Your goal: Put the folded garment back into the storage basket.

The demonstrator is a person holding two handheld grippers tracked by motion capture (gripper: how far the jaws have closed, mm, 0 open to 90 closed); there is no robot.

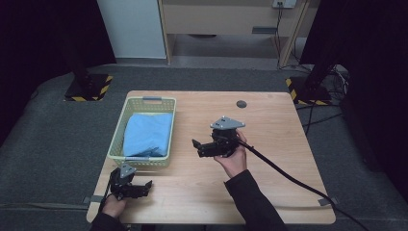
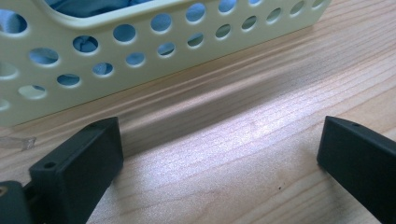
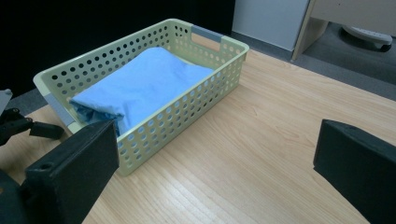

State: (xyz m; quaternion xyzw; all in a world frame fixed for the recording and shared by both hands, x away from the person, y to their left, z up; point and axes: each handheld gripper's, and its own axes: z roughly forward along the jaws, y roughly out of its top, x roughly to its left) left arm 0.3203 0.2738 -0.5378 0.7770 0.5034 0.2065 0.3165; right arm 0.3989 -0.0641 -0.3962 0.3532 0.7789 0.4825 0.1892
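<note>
1. We see a pale yellow perforated basket [image 1: 114,144] on the left part of the wooden table [image 1: 269,144], with a folded blue cloth [image 1: 148,132] lying inside it and filling most of its floor.
2. Our left gripper [image 1: 139,188] sits low at the table's near left corner, just beside the basket's near wall; its jaws stand wide apart with nothing between them (bare wood shows in the gap).
3. Our right gripper [image 1: 202,147] hangs above the middle of the table, to the right of the basket and apart from it, jaws spread wide and empty, pointing toward the basket.
</note>
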